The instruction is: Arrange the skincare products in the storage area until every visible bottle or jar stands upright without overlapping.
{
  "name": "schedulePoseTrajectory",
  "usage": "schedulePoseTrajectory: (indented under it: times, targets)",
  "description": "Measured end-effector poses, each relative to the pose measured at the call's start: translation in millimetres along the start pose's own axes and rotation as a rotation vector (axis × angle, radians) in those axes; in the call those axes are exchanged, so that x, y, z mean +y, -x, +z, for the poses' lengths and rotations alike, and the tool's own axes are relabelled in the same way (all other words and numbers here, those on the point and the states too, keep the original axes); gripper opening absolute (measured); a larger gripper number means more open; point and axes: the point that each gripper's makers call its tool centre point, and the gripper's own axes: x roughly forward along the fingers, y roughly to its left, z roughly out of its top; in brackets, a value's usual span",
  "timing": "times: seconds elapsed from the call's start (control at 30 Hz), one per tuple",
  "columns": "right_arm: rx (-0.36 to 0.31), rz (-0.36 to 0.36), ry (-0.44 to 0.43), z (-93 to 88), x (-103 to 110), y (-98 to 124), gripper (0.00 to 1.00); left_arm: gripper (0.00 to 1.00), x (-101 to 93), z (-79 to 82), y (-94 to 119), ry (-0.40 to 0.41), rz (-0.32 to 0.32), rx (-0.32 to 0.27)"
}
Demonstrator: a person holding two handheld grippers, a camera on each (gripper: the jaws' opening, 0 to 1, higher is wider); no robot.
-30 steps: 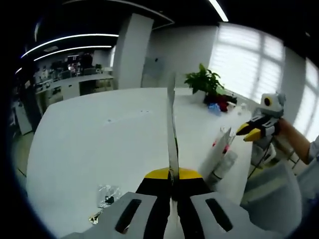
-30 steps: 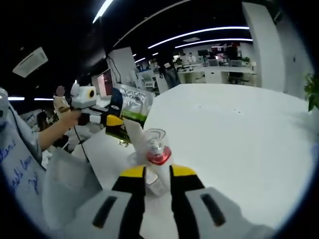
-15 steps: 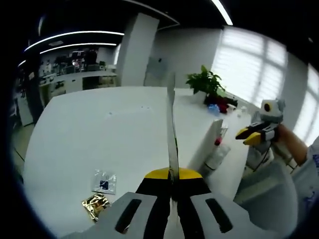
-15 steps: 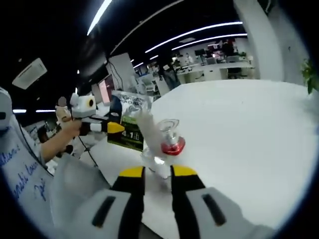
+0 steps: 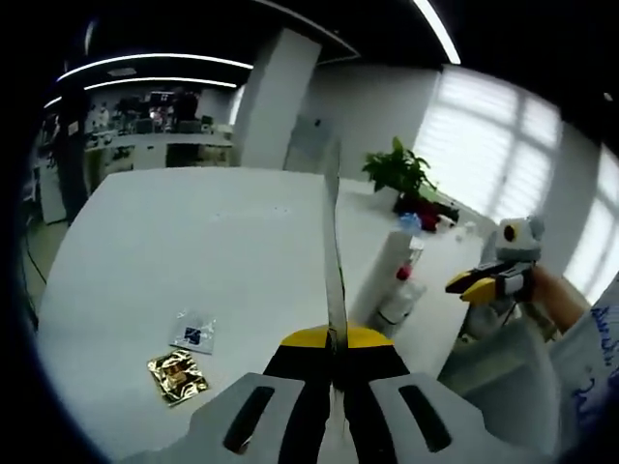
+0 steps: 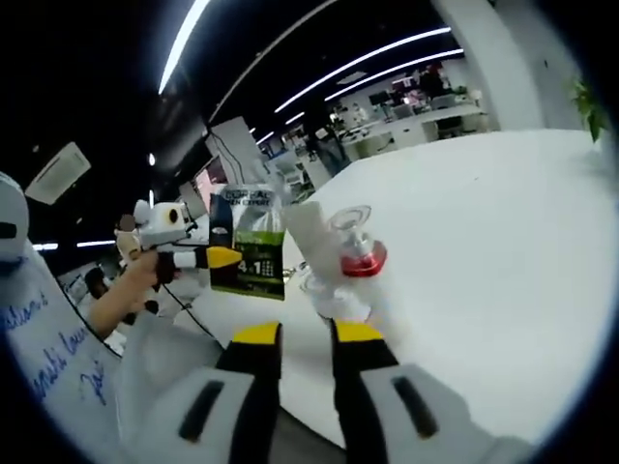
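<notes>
My left gripper (image 5: 334, 340) is shut on a flat packet (image 5: 333, 242), which I see edge-on rising from the jaws. In the right gripper view the same packet (image 6: 248, 244) is green and white, pinched by the left gripper (image 6: 221, 257). A clear bottle (image 6: 340, 290) with a red collar and a clear cap sits on the white table just beyond my right gripper (image 6: 307, 333), whose jaws stand apart with nothing between them. A white tube (image 6: 303, 230) rises behind the bottle. In the left gripper view the bottle (image 5: 398, 302) stands left of the right gripper (image 5: 467, 287).
On the white table (image 5: 193, 242), a gold sachet (image 5: 177, 375) and a clear sachet with a blue patch (image 5: 196, 332) lie near its front left. A potted plant (image 5: 401, 169) and small items stand at the far end. A person's hand holds each gripper.
The bottle stood between my right gripper's jaw tips a second ago; it now lies a little beyond them. The left view has pulled back, bringing the two sachets into sight.
</notes>
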Motion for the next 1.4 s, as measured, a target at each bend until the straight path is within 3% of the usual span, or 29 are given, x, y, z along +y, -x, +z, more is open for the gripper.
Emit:
schedulePoseTrajectory:
  times: [0.23,0.43,0.73,1.1,1.23,1.3,1.4]
  targets:
    - [0.004,0.043,-0.045,-10.8,18.3,-14.1,0.20,0.00,-13.5,-6.3,8.3,0.020,-0.013,-0.008]
    - [0.013,0.085,-0.092,-23.6,37.5,-32.2,0.21,0.00,-29.1,-11.9,13.5,0.093,-0.058,-0.021]
    - [0.048,0.137,-0.142,-37.0,58.5,-56.0,0.26,0.00,-47.9,-22.8,23.7,0.101,-0.074,-0.001]
    - [0.034,0.290,-0.209,-28.2,86.1,-69.4,0.29,0.00,-65.8,-20.3,34.1,0.219,-0.185,-0.051]
    - [0.015,0.384,-0.268,-22.2,99.0,-67.0,0.28,0.00,-78.2,-11.6,38.7,0.316,-0.293,-0.100]
    - [-0.005,0.418,-0.302,-18.8,103.1,-65.0,0.25,0.00,-76.1,-13.7,37.7,0.320,-0.295,-0.094]
    - [-0.005,0.415,-0.317,-19.7,100.4,-63.7,0.21,0.00,-77.4,-14.9,36.1,0.311,-0.293,-0.087]
